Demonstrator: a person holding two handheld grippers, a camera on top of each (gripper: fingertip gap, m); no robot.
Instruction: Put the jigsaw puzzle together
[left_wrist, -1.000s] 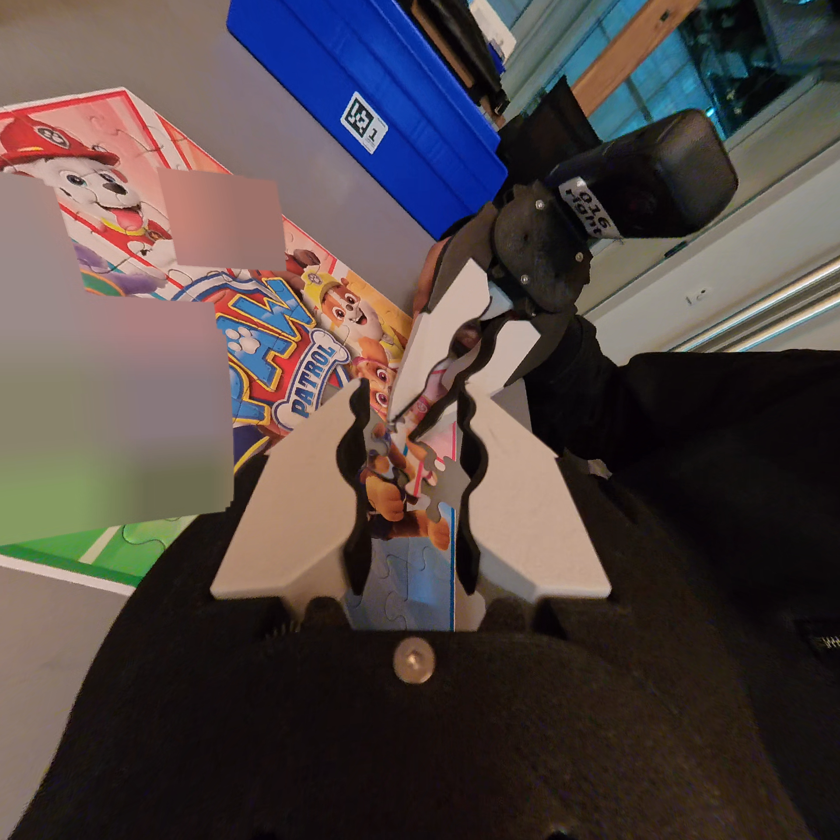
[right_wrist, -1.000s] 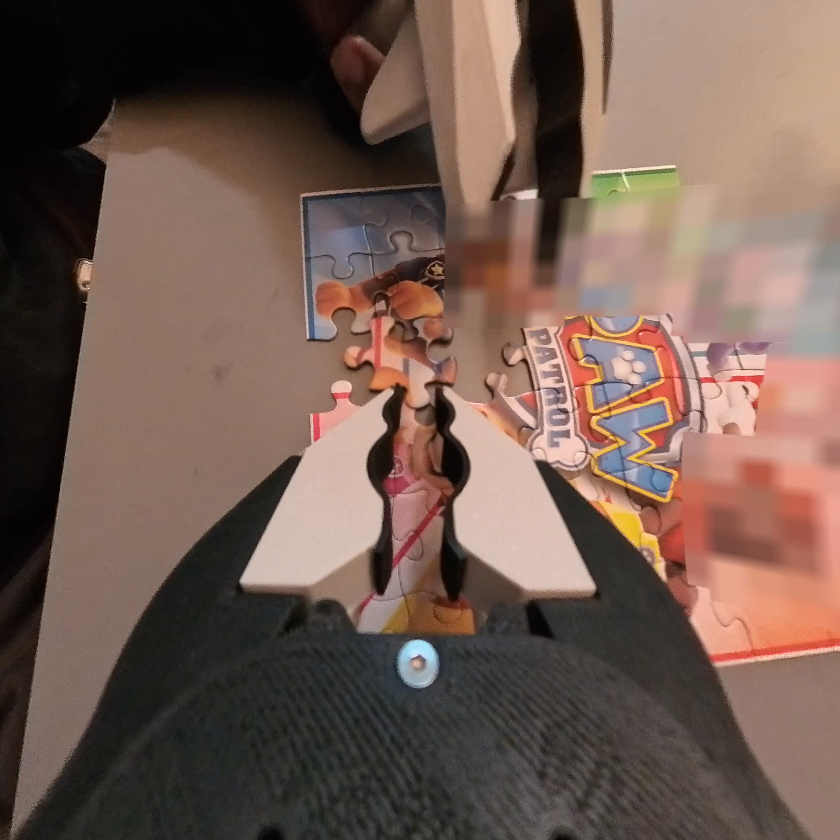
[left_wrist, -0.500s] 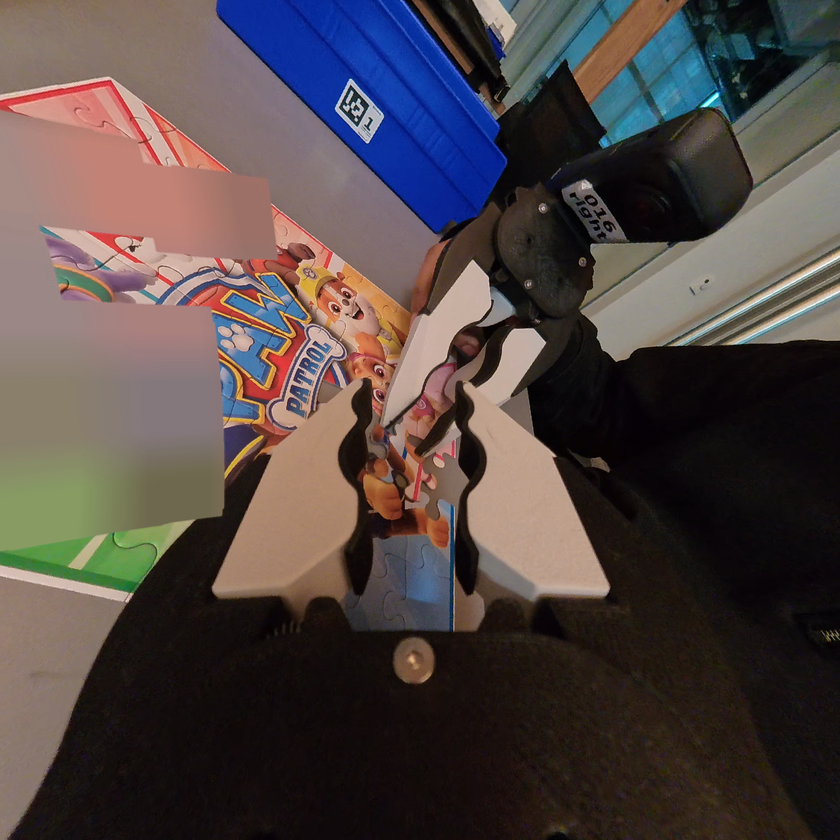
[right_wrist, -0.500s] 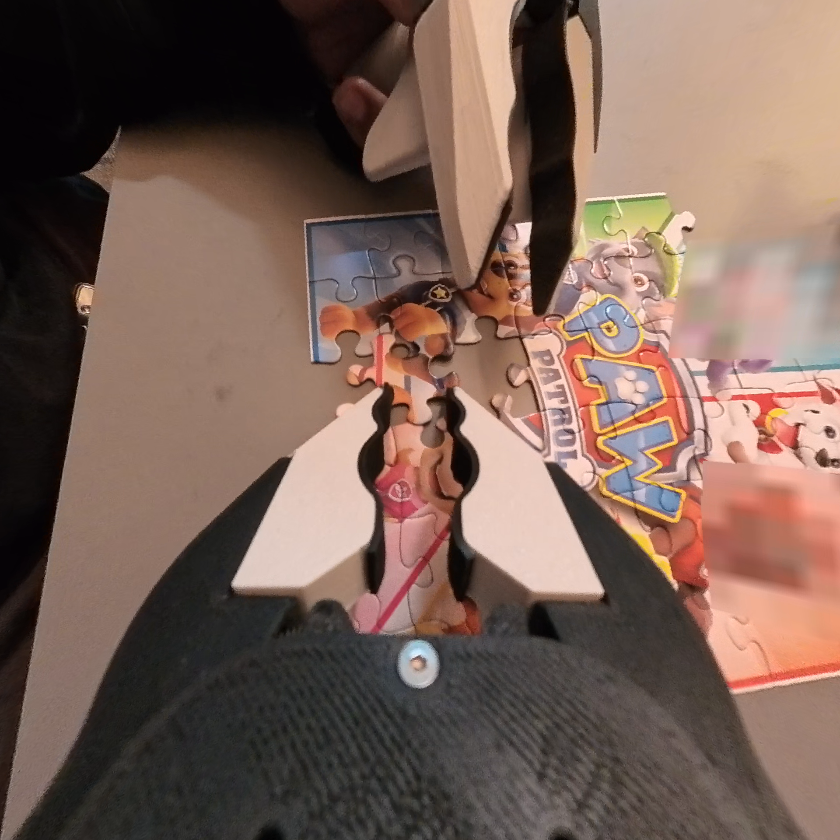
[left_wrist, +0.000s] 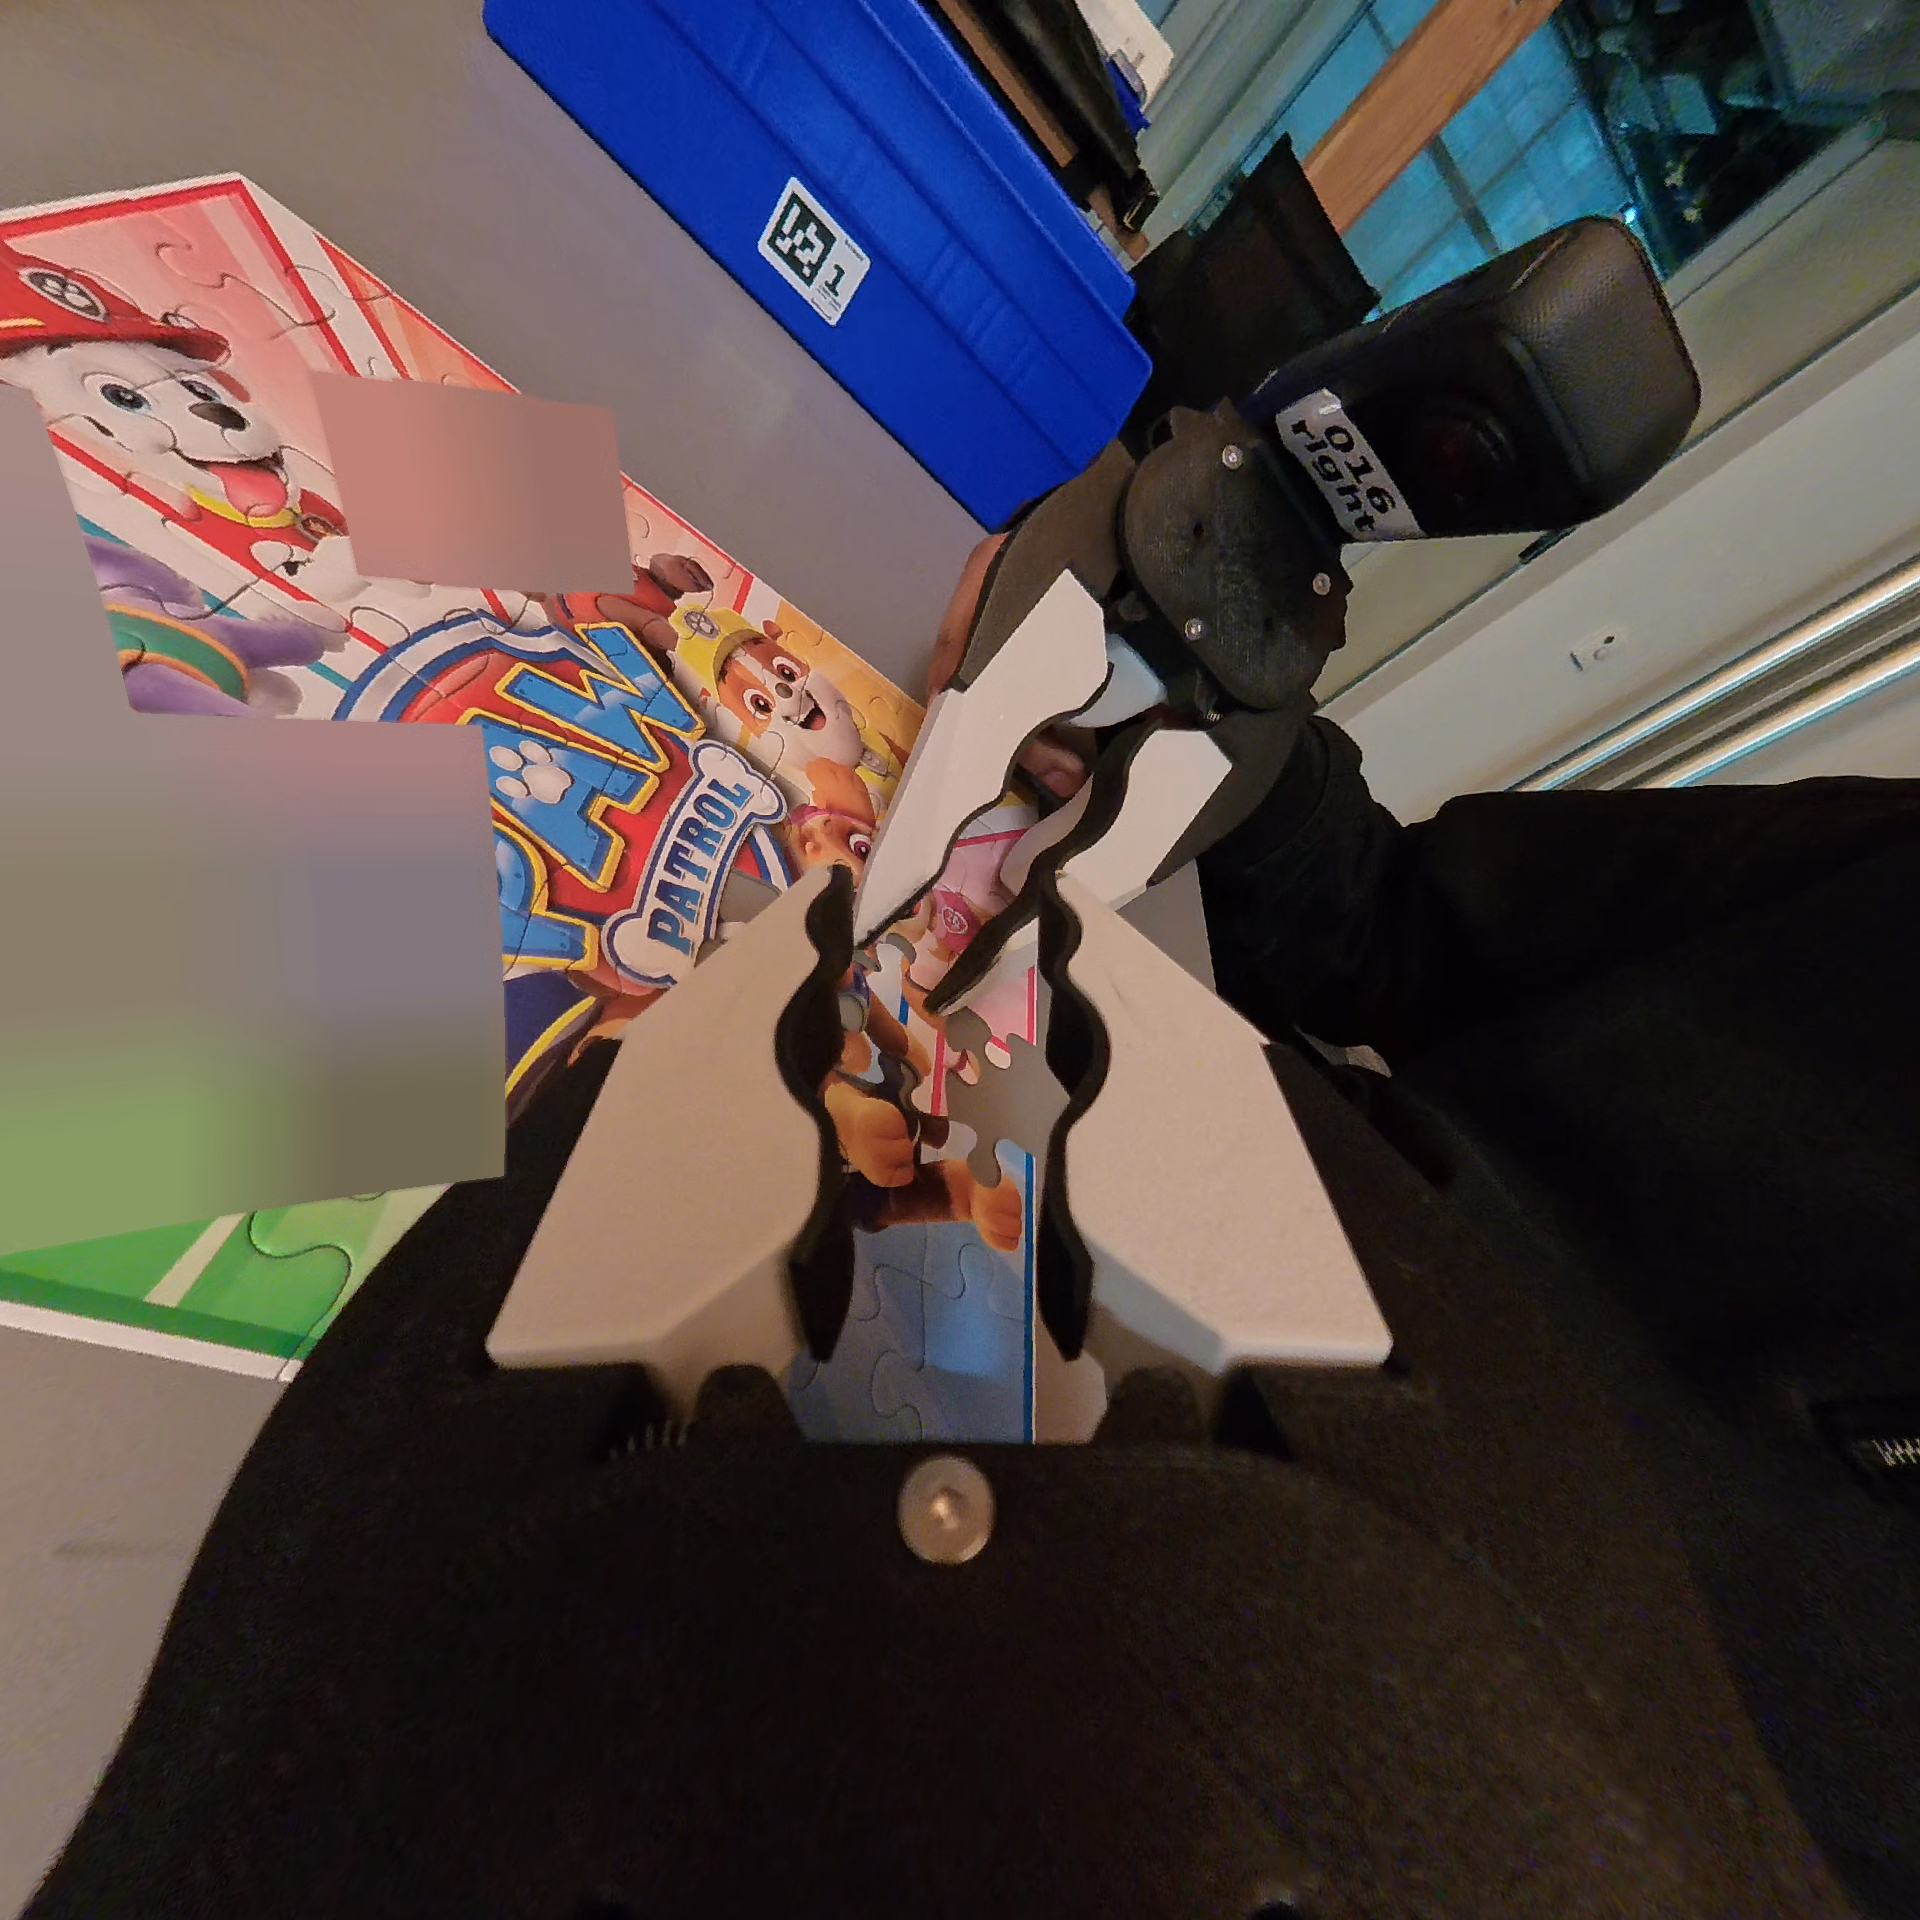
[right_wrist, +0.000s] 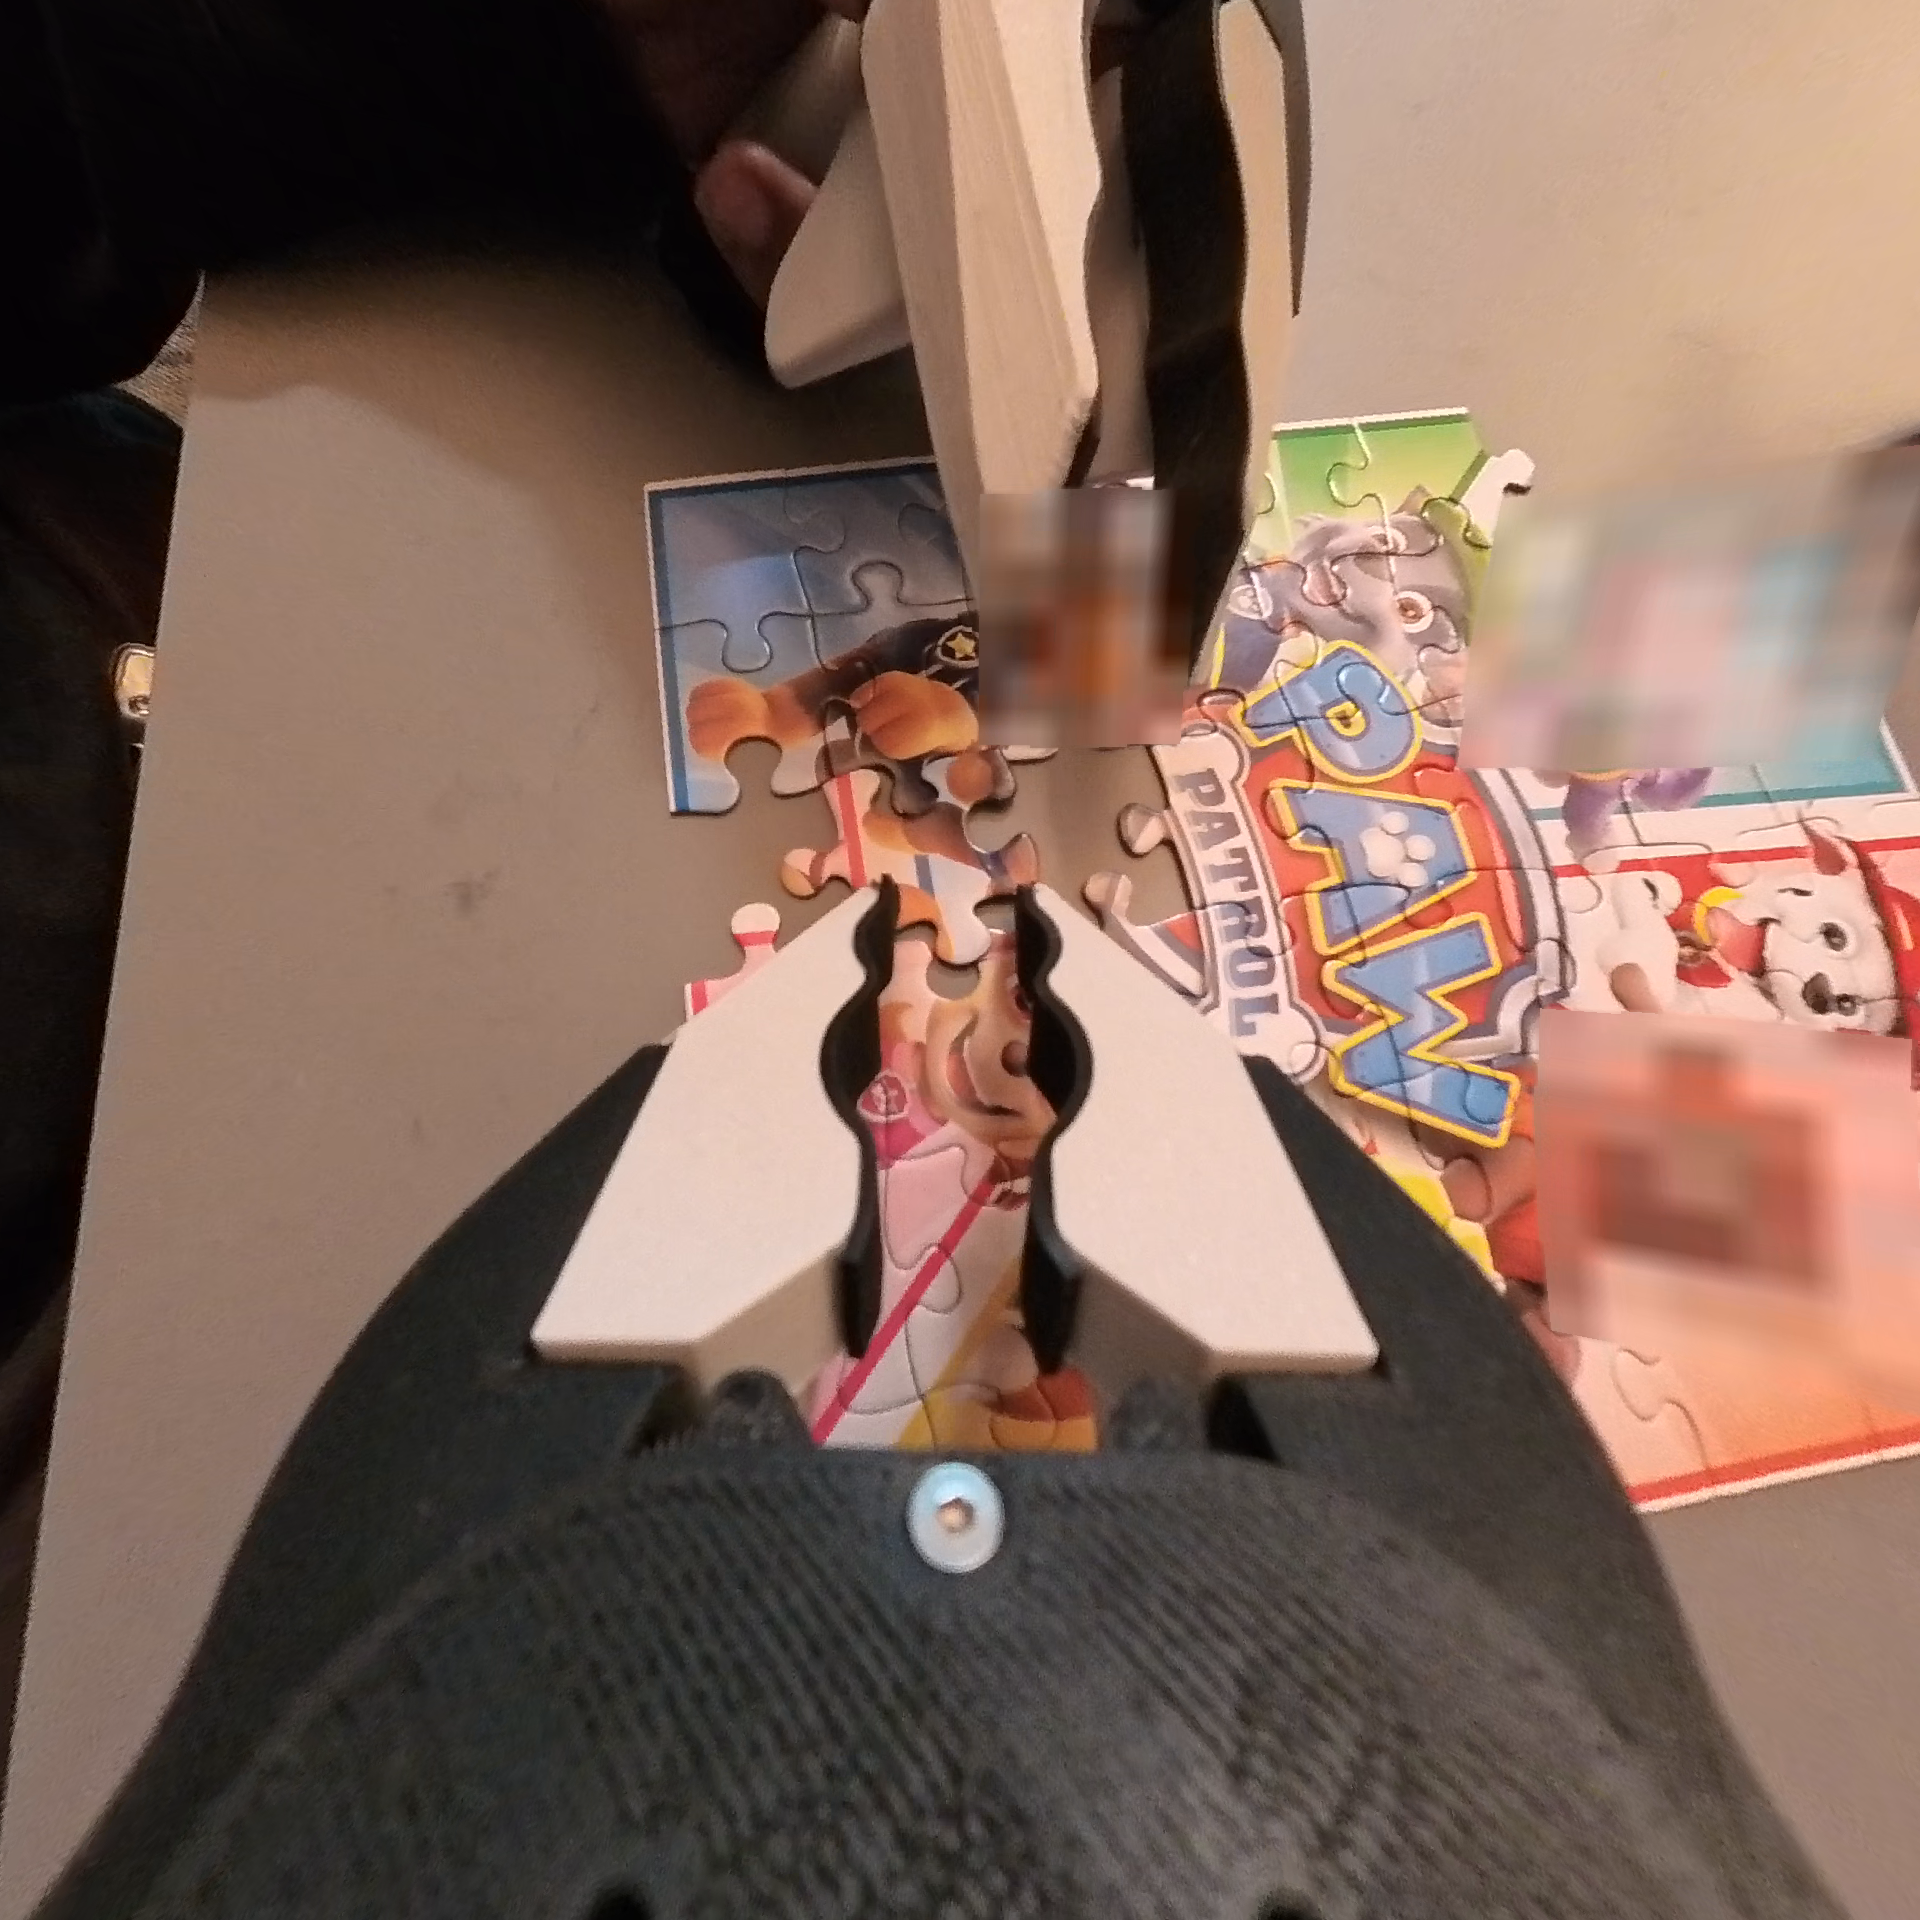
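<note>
A cartoon-pup jigsaw puzzle (left_wrist: 582, 748) lies partly assembled on a grey table (right_wrist: 364, 935). A loose piece with a brown pup and a red line (right_wrist: 894, 842) lies by the blue corner section (right_wrist: 769, 582), with bare gaps of table around it. My right gripper (right_wrist: 956, 888) is open and holds nothing. Its fingertips hover just over that loose piece and the pink pup section (right_wrist: 935, 1122). In the left wrist view the right gripper (left_wrist: 899, 966) points down at the same spot. My left gripper (left_wrist: 945, 888) is open and holds nothing, hovering over the blue corner section (left_wrist: 935, 1330). It hangs from the top of the right wrist view (right_wrist: 1122, 343).
A blue bin (left_wrist: 831, 208) with a square tag stands behind the puzzle. A person's dark sleeve (left_wrist: 1558, 987) fills the right of the left wrist view. The table's edge (right_wrist: 177, 520) runs along the left of the right wrist view. Left tips and right tips are each some 7 cm from the cartoon-pup jigsaw puzzle (left_wrist: 582, 748). It is also in sight in the right wrist view (right_wrist: 1394, 914).
My right jaws have opened wider than a second ago while staying at the loose piece, which lies on the table. The left gripper has barely moved.
</note>
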